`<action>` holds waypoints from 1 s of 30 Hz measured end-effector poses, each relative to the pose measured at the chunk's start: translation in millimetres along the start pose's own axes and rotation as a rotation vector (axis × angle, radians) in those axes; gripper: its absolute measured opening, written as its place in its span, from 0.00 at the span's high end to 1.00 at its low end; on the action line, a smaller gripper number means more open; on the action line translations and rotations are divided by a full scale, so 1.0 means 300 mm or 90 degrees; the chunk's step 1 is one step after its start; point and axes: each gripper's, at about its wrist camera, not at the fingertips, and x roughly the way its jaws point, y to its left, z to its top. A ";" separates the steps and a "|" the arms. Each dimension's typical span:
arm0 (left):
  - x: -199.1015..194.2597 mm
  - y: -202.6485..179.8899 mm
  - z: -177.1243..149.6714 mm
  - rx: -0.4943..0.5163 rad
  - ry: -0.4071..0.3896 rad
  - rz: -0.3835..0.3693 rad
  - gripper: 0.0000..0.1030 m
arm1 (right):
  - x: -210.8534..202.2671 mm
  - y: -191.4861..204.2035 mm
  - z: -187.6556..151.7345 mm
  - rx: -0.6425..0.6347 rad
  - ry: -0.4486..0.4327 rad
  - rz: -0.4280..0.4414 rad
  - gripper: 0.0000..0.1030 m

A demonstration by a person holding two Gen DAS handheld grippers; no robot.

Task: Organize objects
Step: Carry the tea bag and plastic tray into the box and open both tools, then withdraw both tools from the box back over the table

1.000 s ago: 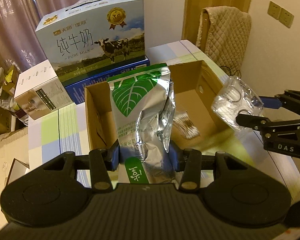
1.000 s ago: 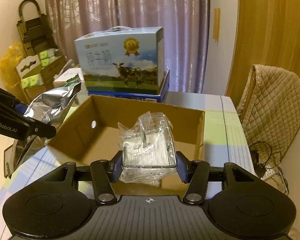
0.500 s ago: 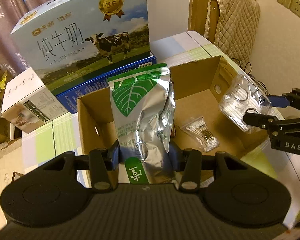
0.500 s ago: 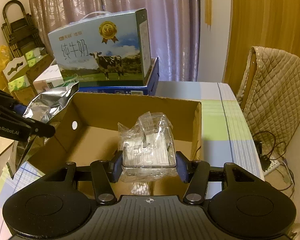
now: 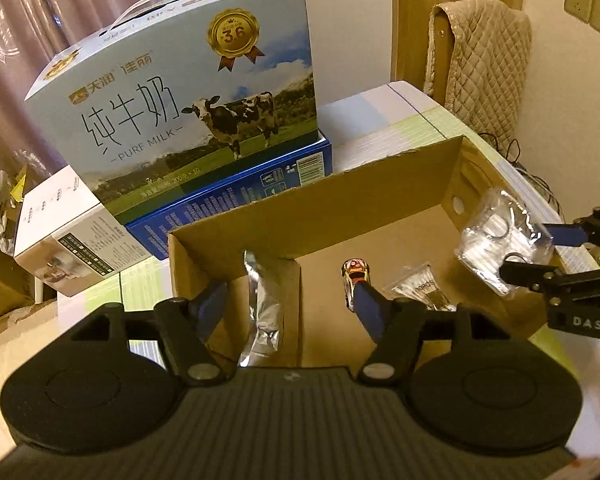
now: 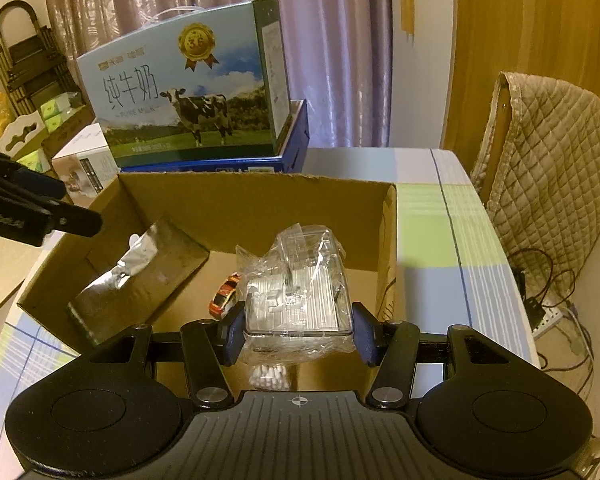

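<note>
Checked worktop beneath an open cardboard box, with a milk carton stacked behind it.

From the left wrist view, the left gripper has its fingers spreading over the box; the foil pouch stands between them inside the box, clear of both pads. Only this view shows the right gripper's clear plastic package hanging above the box's right wall, and the swab packet on the box floor. The right wrist view alone shows the right gripper pinching that package from both sides, a toy car just left of it, and the pouch leaning at the box's left wall.
</note>
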 end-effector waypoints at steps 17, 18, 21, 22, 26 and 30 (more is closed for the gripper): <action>-0.044 0.041 -0.101 -0.045 0.006 -0.013 0.37 | -0.101 -0.009 0.008 0.018 -0.066 0.016 0.42; -0.053 0.043 -0.111 -0.049 0.005 -0.014 0.37 | -0.115 -0.009 0.002 0.020 -0.068 0.016 0.42; -0.094 0.046 -0.150 -0.064 -0.001 -0.019 0.37 | -0.181 -0.009 -0.032 0.022 -0.078 0.011 0.42; -0.108 0.044 -0.162 -0.068 -0.002 -0.020 0.37 | -0.202 -0.006 -0.046 0.023 -0.079 0.013 0.42; -0.184 0.036 -0.237 -0.096 -0.012 -0.025 0.36 | -0.298 0.009 -0.110 0.040 -0.084 0.025 0.42; -0.268 0.016 -0.333 -0.133 -0.017 -0.032 0.32 | -0.387 0.039 -0.193 0.043 -0.077 0.027 0.41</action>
